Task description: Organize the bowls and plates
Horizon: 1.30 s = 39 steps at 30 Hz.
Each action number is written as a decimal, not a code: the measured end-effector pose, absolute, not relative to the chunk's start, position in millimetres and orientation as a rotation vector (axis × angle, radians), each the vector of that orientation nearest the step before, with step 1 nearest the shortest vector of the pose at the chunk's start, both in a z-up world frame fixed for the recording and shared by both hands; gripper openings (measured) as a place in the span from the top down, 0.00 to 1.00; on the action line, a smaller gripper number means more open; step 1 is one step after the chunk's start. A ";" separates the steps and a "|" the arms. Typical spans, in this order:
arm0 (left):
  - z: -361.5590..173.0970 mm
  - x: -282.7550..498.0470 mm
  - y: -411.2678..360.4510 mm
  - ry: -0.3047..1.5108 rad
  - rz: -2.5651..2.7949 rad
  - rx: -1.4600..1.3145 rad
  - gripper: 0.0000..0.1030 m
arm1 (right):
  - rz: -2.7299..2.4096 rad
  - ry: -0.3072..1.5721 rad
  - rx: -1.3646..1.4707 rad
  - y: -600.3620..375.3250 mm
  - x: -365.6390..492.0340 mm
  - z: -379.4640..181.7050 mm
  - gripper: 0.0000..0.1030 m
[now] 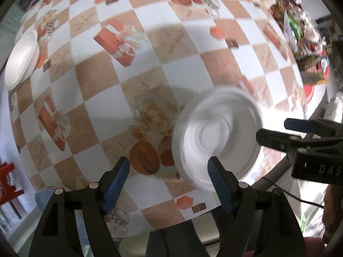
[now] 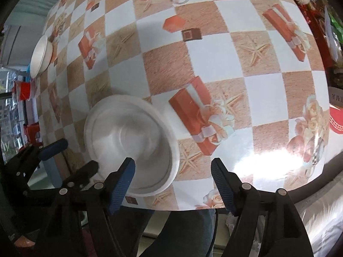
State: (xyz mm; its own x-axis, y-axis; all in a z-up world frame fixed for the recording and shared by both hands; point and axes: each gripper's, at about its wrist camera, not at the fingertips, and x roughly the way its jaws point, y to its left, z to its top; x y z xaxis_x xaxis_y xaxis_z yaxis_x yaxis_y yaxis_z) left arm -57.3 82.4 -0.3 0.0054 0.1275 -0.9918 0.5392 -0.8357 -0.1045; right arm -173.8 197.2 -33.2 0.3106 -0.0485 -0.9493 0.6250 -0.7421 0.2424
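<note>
A white foam plate (image 1: 216, 137) lies on the checked tablecloth (image 1: 150, 68) near the table's front edge, blurred in the left wrist view. My left gripper (image 1: 169, 180) hangs open above it, pointing down; its right finger overlaps the plate's near rim and no pad presses on it. My right gripper (image 2: 172, 184) is open too, its left finger over the same plate (image 2: 130, 143), with bare cloth between its fingers. Each gripper shows in the other's view: the right gripper (image 1: 274, 129) and the left gripper (image 2: 72, 158). A white bowl (image 1: 21, 60) (image 2: 40, 55) sits at the far left edge.
Packets and jars (image 1: 300, 32) crowd the table's far right side. A red box (image 2: 336, 120) stands at the right edge. A red stool (image 1: 8, 182) is on the floor to the left. The table's front edge (image 2: 193, 209) runs just under my grippers.
</note>
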 end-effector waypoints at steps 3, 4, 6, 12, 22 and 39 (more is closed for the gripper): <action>12.9 -57.5 68.1 0.724 -1.931 1.909 0.23 | -1.497 0.489 1.990 194.7 -180.0 -28.3 0.07; 18.4 -57.8 60.8 0.733 -1.941 1.876 0.23 | -1.504 0.473 1.983 193.0 -181.9 -25.3 0.07; 27.1 -57.2 48.1 0.745 -1.948 1.826 0.23 | -1.513 0.462 1.976 187.3 -184.7 -19.5 0.07; 54.7 -45.1 -3.1 0.791 -1.964 1.619 0.23 | -1.513 0.460 1.916 152.3 -185.4 -0.6 0.06; 79.8 8.8 -131.2 0.828 -1.812 1.332 0.22 | -1.425 0.512 1.757 43.8 -154.5 29.1 0.07; 4.7 51.0 -262.7 0.832 -1.588 1.286 0.22 | -1.410 0.629 1.617 -135.5 -130.9 -6.2 0.07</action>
